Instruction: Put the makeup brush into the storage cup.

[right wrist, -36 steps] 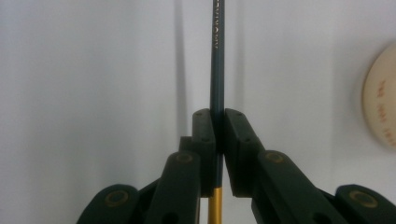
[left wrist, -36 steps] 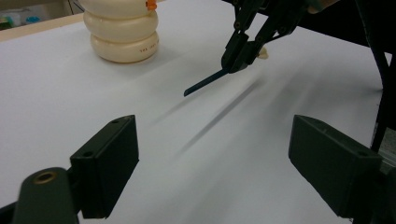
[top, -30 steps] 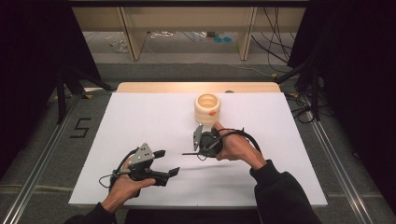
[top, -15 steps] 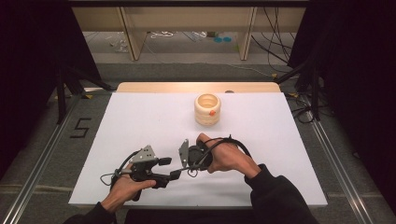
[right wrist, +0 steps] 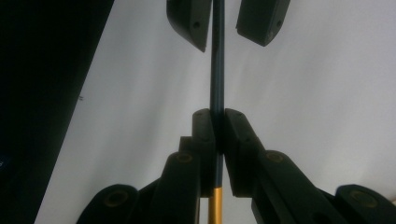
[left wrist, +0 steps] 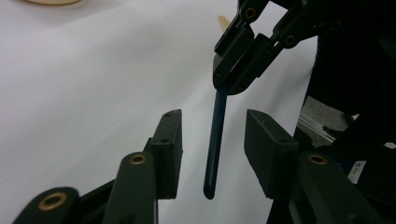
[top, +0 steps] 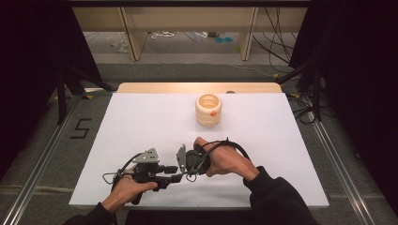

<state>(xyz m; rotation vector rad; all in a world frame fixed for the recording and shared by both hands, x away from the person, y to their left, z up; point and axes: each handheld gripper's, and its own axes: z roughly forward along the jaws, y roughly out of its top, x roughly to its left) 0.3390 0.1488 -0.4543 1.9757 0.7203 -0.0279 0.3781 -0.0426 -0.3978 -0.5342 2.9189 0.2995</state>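
Near tabletop's front edge: right tool clenched on dark pencil; left tool spread around its tip, handover unfinished.

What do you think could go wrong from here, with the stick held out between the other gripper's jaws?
1. The left gripper is open around the stick, which hangs nearer one jaw; closing now may push it sideways.
2. The right gripper clamps the stick on a short stretch near its gold end, so it could pivot or slip.
3. Releasing early might drop it on the table.
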